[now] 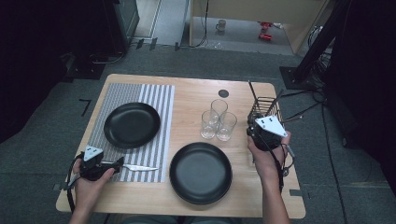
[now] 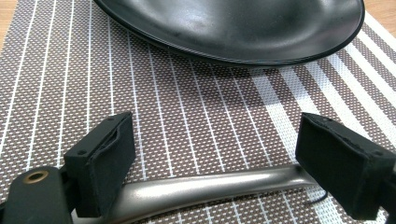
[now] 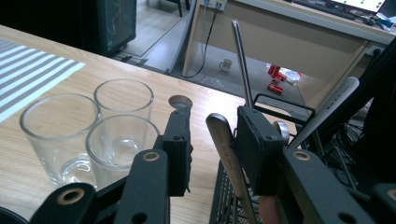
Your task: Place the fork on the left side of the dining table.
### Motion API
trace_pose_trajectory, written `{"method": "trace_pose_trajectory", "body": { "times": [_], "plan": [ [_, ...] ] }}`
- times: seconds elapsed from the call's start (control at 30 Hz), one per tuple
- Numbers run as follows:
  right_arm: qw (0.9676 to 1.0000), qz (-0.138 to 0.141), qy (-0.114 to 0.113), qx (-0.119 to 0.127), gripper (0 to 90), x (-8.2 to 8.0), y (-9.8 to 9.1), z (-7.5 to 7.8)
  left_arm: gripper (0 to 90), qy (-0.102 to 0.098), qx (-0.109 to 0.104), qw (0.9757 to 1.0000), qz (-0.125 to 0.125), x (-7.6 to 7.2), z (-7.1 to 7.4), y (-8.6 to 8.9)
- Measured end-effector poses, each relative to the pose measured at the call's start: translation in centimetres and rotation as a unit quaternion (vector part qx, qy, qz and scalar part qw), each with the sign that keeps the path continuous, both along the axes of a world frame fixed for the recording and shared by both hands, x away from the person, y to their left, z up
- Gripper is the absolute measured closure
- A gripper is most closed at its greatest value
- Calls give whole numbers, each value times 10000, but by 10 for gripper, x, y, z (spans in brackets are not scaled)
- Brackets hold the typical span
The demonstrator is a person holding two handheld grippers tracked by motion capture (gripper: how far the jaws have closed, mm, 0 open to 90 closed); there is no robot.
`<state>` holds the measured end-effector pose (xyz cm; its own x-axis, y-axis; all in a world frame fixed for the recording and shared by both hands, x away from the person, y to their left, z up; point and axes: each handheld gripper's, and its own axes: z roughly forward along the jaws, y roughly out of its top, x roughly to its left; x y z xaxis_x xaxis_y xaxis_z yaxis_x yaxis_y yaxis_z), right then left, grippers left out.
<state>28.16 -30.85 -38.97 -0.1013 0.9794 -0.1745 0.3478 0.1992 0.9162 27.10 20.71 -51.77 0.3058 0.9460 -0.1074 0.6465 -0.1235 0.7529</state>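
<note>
At the left edge of the worktop (image 1: 187, 88), the left gripper (image 1: 116, 164) rests low over the striped placemat (image 1: 154, 100), its jaws spread wide on either side of a metal knife (image 1: 140, 167) that lies flat on the mat; the left gripper view shows the knife handle (image 2: 205, 189) between the pads, neither visibly pressing it. Just beyond it sits a black plate (image 1: 132, 124). A second black plate (image 1: 201, 172) lies nearer the front edge, off the mat. Three clear glasses (image 1: 218, 119) stand clustered behind it. At the right, the right gripper (image 3: 212, 149) hovers over the black wire cutlery holder (image 1: 264, 108), its jaws partly spread around an upright utensil handle (image 3: 224, 144), which lies against one pad.
</note>
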Motion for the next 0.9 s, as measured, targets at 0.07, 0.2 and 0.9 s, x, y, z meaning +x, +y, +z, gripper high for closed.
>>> {"method": "trace_pose_trajectory", "body": {
  "times": [0.07,0.2,0.9],
  "plan": [
    [10000,-17,24,-82,695,1,0,-1,127,1,-1,10000,2,0,0,0],
    [9996,47,36,-276,752,1,-1,-3,129,0,-1,10000,7,0,0,0],
    [9990,189,-290,-267,795,-43,-27,4,134,1,-52,10000,18,0,0,1]
  ]
}}
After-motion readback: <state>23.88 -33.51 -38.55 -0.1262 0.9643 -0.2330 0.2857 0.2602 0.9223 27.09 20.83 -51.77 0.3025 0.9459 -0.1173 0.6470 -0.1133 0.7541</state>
